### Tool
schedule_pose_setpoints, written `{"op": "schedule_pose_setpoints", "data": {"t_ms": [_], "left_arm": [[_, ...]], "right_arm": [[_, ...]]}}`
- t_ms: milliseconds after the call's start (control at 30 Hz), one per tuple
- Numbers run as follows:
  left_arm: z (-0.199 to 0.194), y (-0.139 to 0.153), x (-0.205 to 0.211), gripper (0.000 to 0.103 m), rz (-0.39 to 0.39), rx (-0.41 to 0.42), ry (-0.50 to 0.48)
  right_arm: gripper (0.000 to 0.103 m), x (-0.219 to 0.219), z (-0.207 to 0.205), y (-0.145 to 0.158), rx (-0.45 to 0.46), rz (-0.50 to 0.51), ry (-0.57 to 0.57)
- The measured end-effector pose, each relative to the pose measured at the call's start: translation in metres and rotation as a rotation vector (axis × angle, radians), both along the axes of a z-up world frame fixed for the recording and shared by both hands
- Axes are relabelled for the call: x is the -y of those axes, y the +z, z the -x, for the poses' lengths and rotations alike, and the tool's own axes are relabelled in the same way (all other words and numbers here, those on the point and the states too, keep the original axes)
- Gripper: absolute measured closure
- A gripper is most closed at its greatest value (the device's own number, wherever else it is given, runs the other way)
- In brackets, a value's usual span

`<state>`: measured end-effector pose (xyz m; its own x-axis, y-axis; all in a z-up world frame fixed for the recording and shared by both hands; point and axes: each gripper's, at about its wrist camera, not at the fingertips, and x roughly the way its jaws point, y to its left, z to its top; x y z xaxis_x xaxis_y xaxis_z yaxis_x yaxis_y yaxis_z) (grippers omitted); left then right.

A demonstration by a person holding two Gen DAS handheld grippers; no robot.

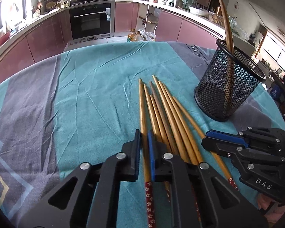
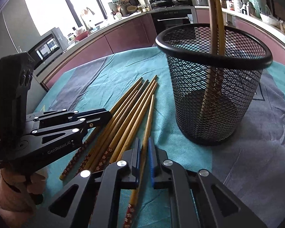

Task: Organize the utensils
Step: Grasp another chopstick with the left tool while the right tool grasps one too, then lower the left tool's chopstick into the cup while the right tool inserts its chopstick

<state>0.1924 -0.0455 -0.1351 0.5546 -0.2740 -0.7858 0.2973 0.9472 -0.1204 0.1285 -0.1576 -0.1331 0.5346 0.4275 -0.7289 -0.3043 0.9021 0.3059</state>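
Observation:
Several wooden chopsticks (image 1: 161, 110) with red flowered ends lie side by side on the teal cloth, also in the right wrist view (image 2: 131, 106). My left gripper (image 1: 144, 133) is shut on the leftmost chopstick (image 1: 142, 102), low at the cloth. My right gripper (image 2: 144, 140) is shut on the rightmost chopstick (image 2: 149, 117); it shows at the right of the left wrist view (image 1: 207, 139). A black mesh cup (image 1: 228, 83) stands upright to the right with chopsticks (image 2: 214, 19) in it, also in the right wrist view (image 2: 214, 87).
The table carries a teal and grey cloth (image 1: 81, 87). Behind it are pink kitchen cabinets (image 1: 45, 38), an oven (image 1: 90, 19) and a cluttered counter. Oil bottles (image 1: 134, 36) stand on the floor beyond the far table edge.

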Motion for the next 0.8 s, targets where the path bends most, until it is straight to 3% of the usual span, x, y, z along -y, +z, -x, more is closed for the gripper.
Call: {"op": "schedule_pose_setpoints", "data": {"t_ms": [400, 800], "left_arm": [[0.017, 0.014, -0.016, 0.095, 0.124, 0.0, 0.007], [0.047, 0.067, -0.03, 0.096, 0.289, 0.069, -0.087]], "right_arm": [[0.097, 0.018, 0.013, 0.017, 0.034, -0.068, 0.028], [0.097, 0.039, 0.037, 0.062, 0.161, -0.15, 0.057]]}}
